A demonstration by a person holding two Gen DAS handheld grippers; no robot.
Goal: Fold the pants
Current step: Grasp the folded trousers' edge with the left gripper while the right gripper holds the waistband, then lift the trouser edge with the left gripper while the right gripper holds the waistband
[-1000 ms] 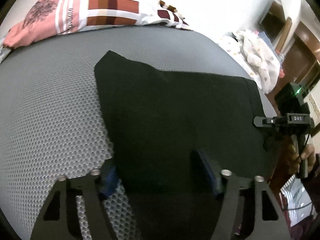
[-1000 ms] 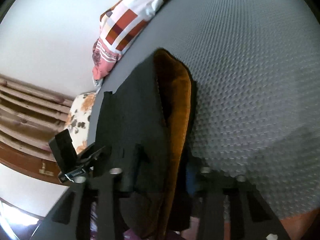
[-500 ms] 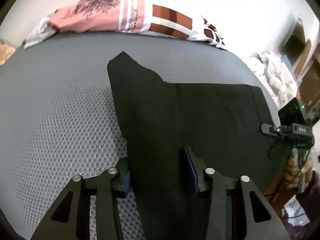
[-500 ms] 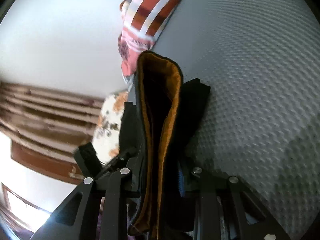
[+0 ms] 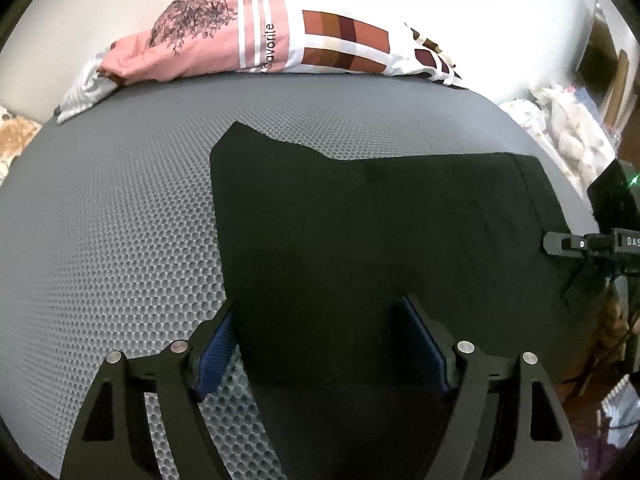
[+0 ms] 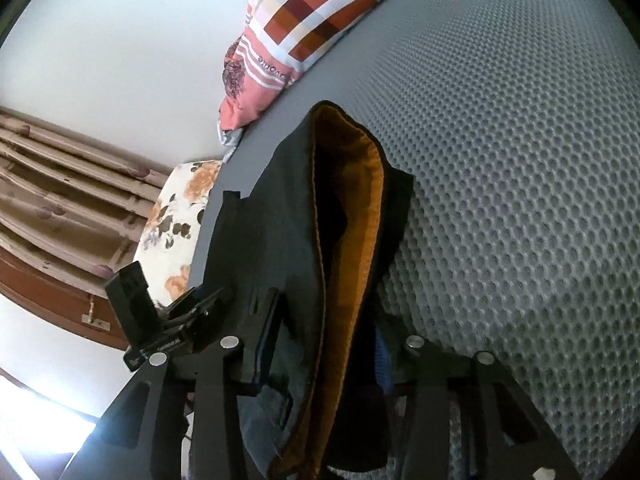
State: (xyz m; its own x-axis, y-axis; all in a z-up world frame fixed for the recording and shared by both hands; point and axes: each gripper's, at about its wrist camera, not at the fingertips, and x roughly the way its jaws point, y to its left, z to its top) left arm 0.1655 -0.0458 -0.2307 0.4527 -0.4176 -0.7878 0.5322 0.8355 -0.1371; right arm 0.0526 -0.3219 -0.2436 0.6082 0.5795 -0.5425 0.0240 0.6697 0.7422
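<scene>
Left wrist view: the black fabric pants (image 5: 360,232) lie flat on the grey honeycomb-mesh mattress (image 5: 112,240), folded into a broad dark slab that runs from the frame's centre toward 3 o'clock. A stepped corner of the cloth points toward 11 o'clock. The left claw (image 5: 320,344) sits at 6 o'clock with its blue-padded fingers (image 5: 212,348) spread wide, one either side of the near edge of the pants. The left pad is over bare mesh just beside the cloth edge; the right pad is over the cloth. Nothing is pinched between them.

At 3 o'clock in this view the other handheld tool meets the far right end of the pants.

Right wrist view: the right claw (image 6: 320,356) at 6 o'clock has a thick bundle of the pants between its fingers. The orange inner lining (image 6: 352,248) of the waistband shows as an open loop rising toward 12 o'clock. The cloth fills the gap between the fingers; whether the pads actually press it I cannot tell, as they are mostly hidden by fabric.

A pink, white and brown checked quilt (image 5: 280,44) is bunched along the far side of the mattress at 12 o'clock. A floral-print cushion (image 6: 176,224) sits at 9 o'clock in the right view, off the mattress edge.
</scene>
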